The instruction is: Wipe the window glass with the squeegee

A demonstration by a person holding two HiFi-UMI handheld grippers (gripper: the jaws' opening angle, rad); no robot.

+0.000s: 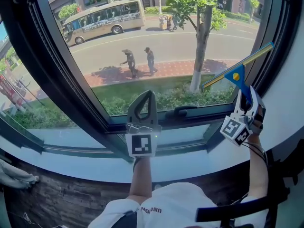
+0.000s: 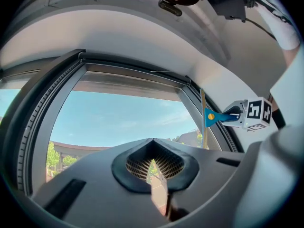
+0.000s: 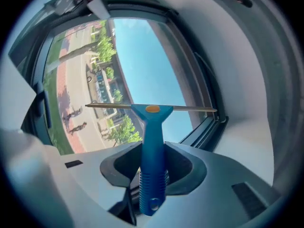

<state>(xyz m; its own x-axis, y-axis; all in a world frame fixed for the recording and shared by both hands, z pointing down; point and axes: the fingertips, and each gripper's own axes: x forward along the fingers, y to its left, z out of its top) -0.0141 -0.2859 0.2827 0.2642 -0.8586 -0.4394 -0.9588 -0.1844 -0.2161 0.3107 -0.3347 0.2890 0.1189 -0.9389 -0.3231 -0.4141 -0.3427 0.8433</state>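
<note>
Right hand-held gripper (image 3: pixel 153 161) clamped on blue squeegee (image 1: pixel 236 73) handle, blade tilted above jaws (near right frame) by window glass (image 1: pixel 142 46), left hand-held gripper (image 1: pixel 147 95) closed, empty.

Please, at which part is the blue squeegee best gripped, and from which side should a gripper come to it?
Grip the squeegee by its ribbed handle, coming from the tail end, opposite the blade. The straight, narrow handle fits between two jaws, leaving the blade crosswise in front, free for the window glass. The right gripper holds it so.
</note>
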